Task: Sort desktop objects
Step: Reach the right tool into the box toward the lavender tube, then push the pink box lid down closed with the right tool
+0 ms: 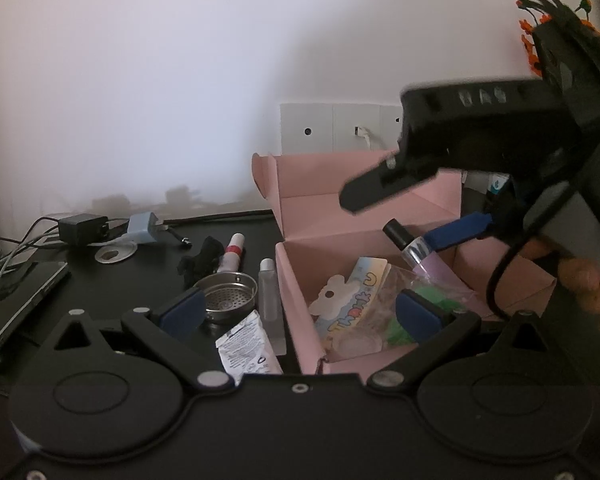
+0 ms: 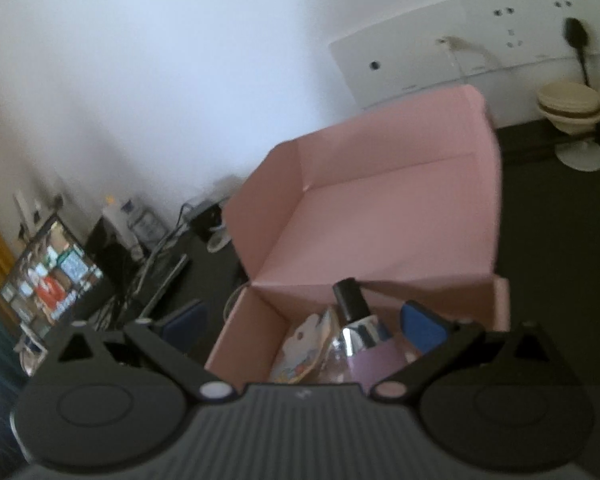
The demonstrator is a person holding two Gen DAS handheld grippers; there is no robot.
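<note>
On a pastel card (image 1: 352, 300) lying in the pink box (image 1: 296, 280), colourful letters can be made out, apparently "Thank U"; the rest of the card is hidden. Fine black print is seen on a crumpled white sachet (image 1: 246, 346) on the black desk (image 1: 140, 268), but it is too small to be read. In the right wrist view, a lit screen (image 2: 50, 276) with coloured tiles is shown at the left, its writing blurred beyond reading. No other text or number can be read.
</note>
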